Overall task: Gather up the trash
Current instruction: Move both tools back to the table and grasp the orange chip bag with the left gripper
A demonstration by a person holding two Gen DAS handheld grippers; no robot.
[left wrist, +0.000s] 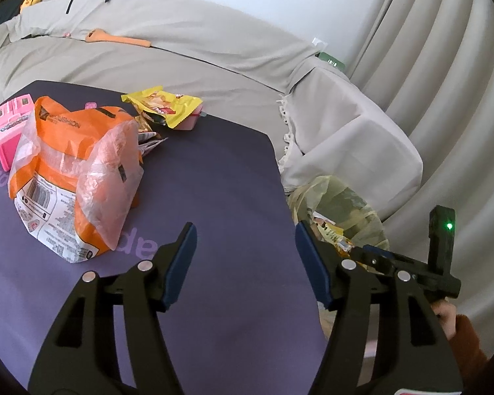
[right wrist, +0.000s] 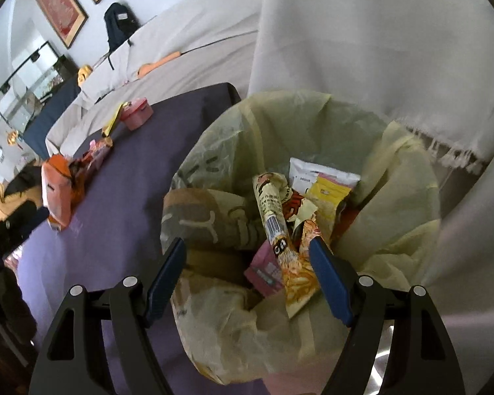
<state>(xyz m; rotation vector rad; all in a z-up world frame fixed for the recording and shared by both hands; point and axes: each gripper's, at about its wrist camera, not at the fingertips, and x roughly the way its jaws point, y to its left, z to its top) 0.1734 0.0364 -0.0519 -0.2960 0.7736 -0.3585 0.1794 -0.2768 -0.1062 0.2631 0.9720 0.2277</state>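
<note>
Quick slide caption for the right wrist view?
Open right claw above the lined trash bin, snack wrappers inside.

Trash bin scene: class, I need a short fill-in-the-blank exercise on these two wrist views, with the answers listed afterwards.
1. The bin beside the table is lined with a pale ____ plastic bag.
2. The large orange snack bag lies on the ____ table mat.
3. The jaws of the right gripper stand ____ above the bin, holding nothing.
4. The yellow wrapper rests partly on a small ____ box.

Answers: yellow; purple; open; pink
</note>
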